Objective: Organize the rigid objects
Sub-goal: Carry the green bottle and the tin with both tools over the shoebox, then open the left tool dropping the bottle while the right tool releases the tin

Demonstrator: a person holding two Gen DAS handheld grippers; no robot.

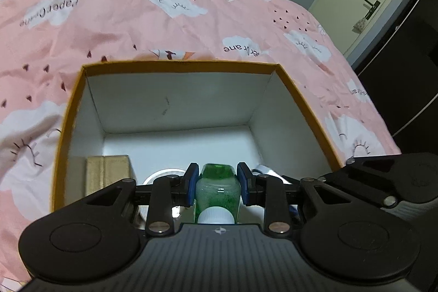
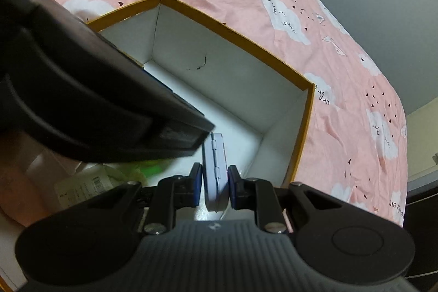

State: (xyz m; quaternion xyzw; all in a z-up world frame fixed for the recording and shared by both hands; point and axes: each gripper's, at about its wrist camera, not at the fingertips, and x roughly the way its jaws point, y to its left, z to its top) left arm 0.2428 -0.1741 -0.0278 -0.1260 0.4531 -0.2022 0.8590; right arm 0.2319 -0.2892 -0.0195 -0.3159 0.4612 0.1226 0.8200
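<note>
A: The bed (image 1: 115, 26) carries the open box (image 1: 175, 64). Both loads hang over it.

B: Yes. The left tool (image 1: 218, 182) clamps the green bottle (image 1: 217, 188); the right tool (image 2: 214, 182) pinches the grey hinged case (image 2: 215, 168). Lower each onto bare floor, clear of the tan carton (image 1: 108, 171), before letting go.

A: What's under the bottle?

B: Something round and white, mostly hidden; I can't name it.

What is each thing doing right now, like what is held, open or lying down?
Left gripper: shut on the green bottle with white cap.
Right gripper: shut on the flat lilac hinged tin, closed, held edge-up.
Orange-rimmed white cardboard box: open, lidless.
Beige carton: inside the box.
</note>
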